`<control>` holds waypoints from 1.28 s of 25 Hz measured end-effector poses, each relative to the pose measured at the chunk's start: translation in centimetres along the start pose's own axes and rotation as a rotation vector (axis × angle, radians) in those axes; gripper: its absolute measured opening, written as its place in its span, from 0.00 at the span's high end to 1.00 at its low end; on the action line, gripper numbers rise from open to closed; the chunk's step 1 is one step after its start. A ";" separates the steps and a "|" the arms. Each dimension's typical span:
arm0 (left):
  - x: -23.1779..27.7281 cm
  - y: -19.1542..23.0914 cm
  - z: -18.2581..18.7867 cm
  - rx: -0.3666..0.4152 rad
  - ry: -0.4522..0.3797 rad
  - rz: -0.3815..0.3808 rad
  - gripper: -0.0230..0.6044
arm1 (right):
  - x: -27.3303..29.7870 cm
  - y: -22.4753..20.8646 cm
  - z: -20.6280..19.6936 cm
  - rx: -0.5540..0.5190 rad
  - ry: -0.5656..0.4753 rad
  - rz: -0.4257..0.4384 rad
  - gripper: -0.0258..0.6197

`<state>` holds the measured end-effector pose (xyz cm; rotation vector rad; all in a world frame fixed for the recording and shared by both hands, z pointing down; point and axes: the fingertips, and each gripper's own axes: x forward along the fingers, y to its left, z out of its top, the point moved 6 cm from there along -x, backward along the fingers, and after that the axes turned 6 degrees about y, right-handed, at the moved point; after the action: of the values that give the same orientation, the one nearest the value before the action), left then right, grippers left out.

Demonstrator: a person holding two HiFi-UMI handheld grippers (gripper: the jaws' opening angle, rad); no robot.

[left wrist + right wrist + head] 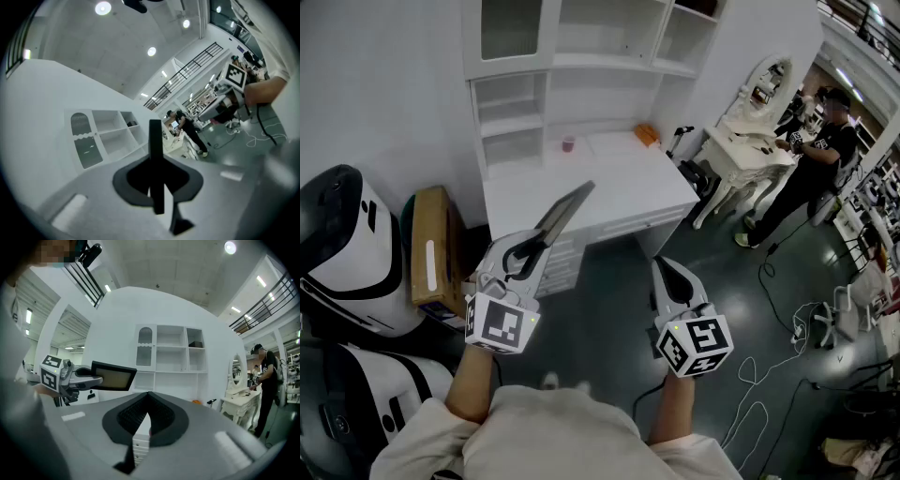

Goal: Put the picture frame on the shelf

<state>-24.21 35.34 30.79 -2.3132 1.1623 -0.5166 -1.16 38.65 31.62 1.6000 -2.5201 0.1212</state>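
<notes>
The picture frame [563, 213], dark-rimmed with a tan face [112, 377], sticks out level from my left gripper [536, 246], which is shut on its near edge. In the left gripper view the picture frame [154, 140] shows edge-on as a dark bar between the jaws. It hangs in front of the white desk [619, 192], below the white shelf unit [581, 66] on the wall. My right gripper [662, 269] hovers to the right over the floor. It is shut, with its tips [148, 393] touching and nothing held.
A pink cup [568, 143] and an orange object [647, 134] sit at the back of the desk. A cardboard box [431, 248] and white-and-black machines [342, 248] stand left. A person in black [811, 155] stands at a white dressing table [748, 150] on the right. Cables [769, 375] lie on the floor.
</notes>
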 end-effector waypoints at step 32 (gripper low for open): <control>1.1 -7.3 3.3 0.059 0.072 0.032 0.91 | -4.3 -5.7 -2.4 0.014 -0.032 0.061 0.96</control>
<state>-17.20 39.08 32.50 -2.2390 1.1992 -0.6187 5.99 40.39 33.17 1.5428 -2.5984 0.1218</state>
